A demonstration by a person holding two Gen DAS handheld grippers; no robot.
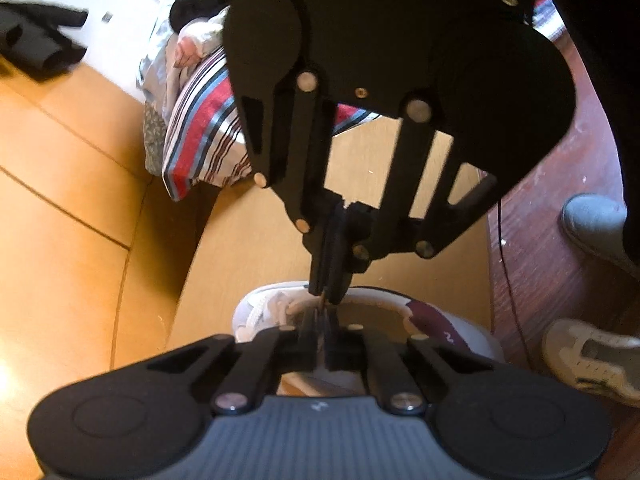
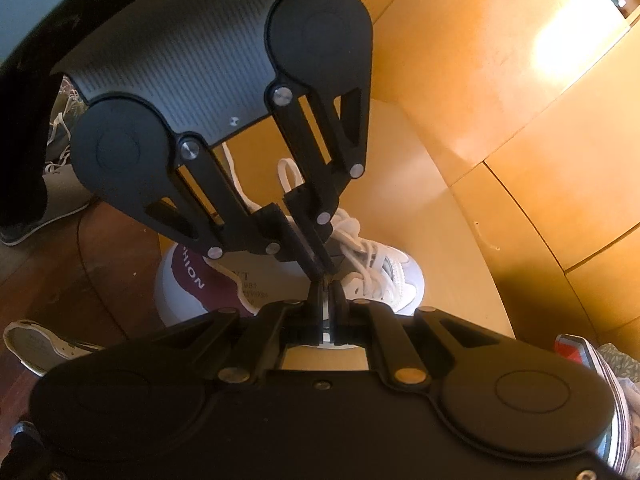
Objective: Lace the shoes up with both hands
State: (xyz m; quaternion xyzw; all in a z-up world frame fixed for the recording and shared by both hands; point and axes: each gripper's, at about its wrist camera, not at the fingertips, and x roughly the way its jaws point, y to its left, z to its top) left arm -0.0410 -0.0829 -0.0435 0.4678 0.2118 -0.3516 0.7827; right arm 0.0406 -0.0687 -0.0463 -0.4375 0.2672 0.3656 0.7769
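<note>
Black tools tip to tip over the sneaker (image 2: 372, 276), both angled down, left tool (image 1: 320, 312) and right tool (image 2: 327, 280) pinched closed.

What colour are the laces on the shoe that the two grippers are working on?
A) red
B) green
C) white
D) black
C: the laces crossing the front of the white shoe are white, just beyond where the left gripper and right gripper meet tip to tip.
</note>
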